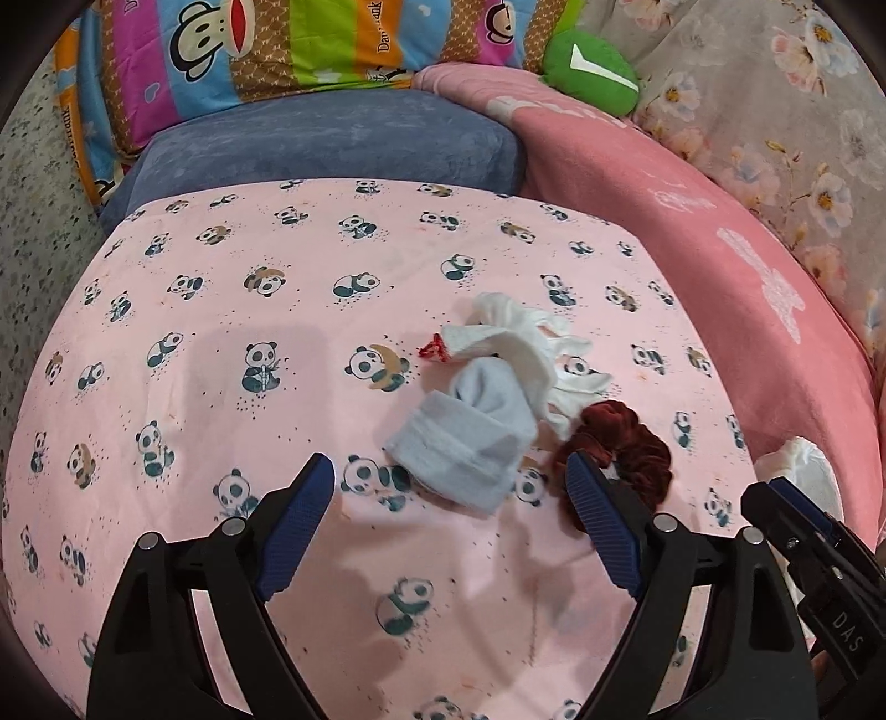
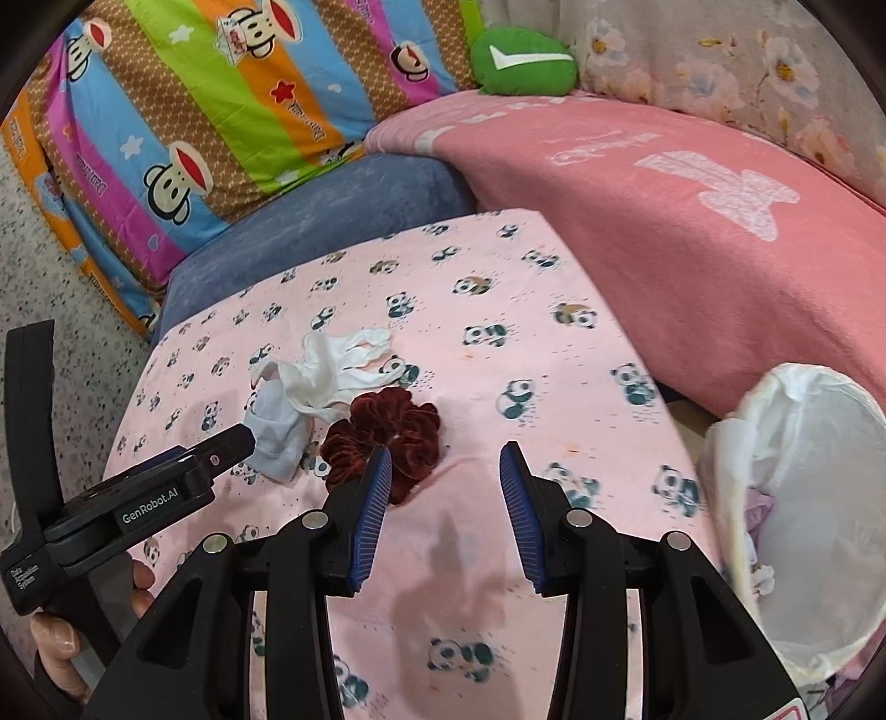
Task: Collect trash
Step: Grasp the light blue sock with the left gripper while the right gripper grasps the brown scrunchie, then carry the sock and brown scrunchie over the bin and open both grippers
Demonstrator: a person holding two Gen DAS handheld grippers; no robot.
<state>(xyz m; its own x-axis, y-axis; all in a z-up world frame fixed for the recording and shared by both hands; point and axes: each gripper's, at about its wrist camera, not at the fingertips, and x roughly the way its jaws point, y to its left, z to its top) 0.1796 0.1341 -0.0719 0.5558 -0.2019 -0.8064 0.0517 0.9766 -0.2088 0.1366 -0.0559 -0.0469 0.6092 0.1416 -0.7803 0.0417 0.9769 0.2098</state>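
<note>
Your left gripper (image 1: pixel 451 471) was spread wide and held nothing; the light blue sock (image 1: pixel 470 437) lay just past its tips, at twelve o'clock, not touched by the pads. Your right gripper (image 2: pixel 446 459) was spread less wide and was empty too, with the dark red scrunchie (image 2: pixel 387 432) at its eleven o'clock, partly behind the left pad.

On the pink panda sheet (image 1: pixel 221 310) I counted one sock, one scrunchie, one crumpled white cloth (image 1: pixel 515 338) that touched the sock, and one small red scrap (image 1: pixel 434 349) beside the cloth. These made one heap, so the pieces stood in the way of each other.

One white-lined trash basket (image 2: pixel 803 421) stood at three o'clock of the right gripper, beside the sheet.

Farther, at twelve o'clock, were one blue cushion (image 1: pixel 332 144), one striped monkey pillow (image 1: pixel 249 50), one pink blanket (image 2: pixel 637 221) and one green plush (image 2: pixel 520 61).
</note>
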